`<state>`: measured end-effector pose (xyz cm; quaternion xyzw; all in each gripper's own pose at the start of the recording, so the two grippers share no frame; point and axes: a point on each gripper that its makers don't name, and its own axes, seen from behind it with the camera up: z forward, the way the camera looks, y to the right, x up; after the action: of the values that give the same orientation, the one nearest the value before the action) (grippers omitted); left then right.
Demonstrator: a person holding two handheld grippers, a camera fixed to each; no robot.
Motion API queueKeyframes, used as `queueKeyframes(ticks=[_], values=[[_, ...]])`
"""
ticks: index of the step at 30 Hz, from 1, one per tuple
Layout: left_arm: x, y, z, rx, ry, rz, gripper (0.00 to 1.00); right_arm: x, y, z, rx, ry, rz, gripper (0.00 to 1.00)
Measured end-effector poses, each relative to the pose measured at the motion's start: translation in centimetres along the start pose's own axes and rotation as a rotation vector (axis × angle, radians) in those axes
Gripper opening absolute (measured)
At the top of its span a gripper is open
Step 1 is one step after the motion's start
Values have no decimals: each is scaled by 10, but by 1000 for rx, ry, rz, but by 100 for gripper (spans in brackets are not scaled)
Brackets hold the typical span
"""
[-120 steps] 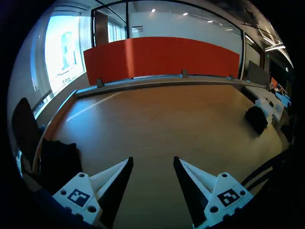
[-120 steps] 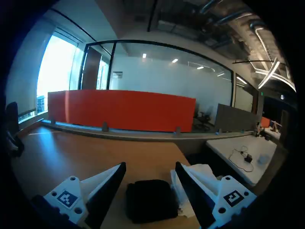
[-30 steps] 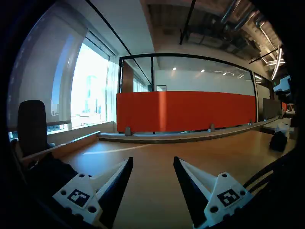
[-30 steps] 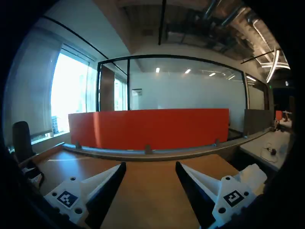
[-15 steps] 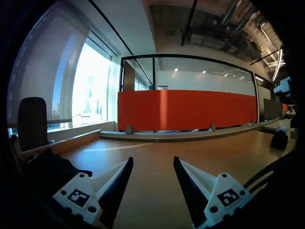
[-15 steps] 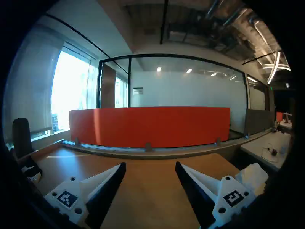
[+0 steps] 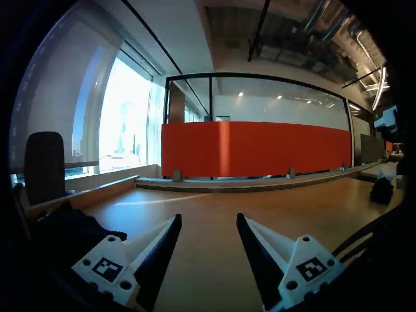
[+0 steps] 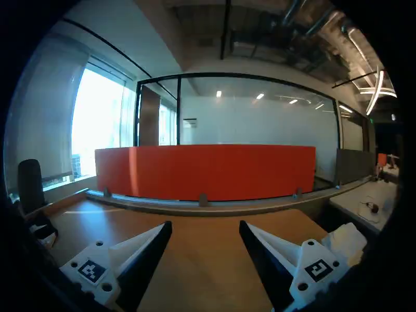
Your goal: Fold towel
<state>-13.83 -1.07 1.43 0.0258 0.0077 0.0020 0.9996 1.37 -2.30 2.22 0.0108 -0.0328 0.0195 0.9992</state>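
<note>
My left gripper (image 7: pixel 208 217) hangs open over the wooden table (image 7: pixel 218 218) with nothing between its fingers. A dark towel (image 7: pixel 65 234) lies bunched at its lower left, beside the left finger. A small folded black towel (image 7: pixel 381 191) sits far off at the table's right edge. My right gripper (image 8: pixel 204 224) is open too, level over the table (image 8: pixel 208 244), empty. A crumpled white towel (image 8: pixel 344 240) lies just behind its right finger at the table's right edge.
An orange partition (image 7: pixel 255 149) runs along the table's far edge, also seen as the orange partition (image 8: pixel 208 171). A dark chair back (image 7: pixel 44 166) stands at the left by the window. A second white desk (image 8: pixel 366 205) with a cable lies to the right.
Over four seconds both grippers tilted up from the table to look level; the folded black towel left the space between the right fingers. In the last half second almost nothing moved.
</note>
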Motion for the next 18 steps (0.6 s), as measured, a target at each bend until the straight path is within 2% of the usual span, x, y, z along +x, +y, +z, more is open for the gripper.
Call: queueKeyframes(ticks=[8,10,12,18], values=[[-1,2,2,-8,-1,0,78,-2,3,-1,-1,1,5,100],[-1,2,1,-8,-1,0,81,-2,5,-1,-6,3,7,100],[-2,2,1,-8,-1,0,100,-2,8,-1,-11,7,10,100],[-2,2,1,-8,-2,1,100,0,21,-1,-27,26,30,100]])
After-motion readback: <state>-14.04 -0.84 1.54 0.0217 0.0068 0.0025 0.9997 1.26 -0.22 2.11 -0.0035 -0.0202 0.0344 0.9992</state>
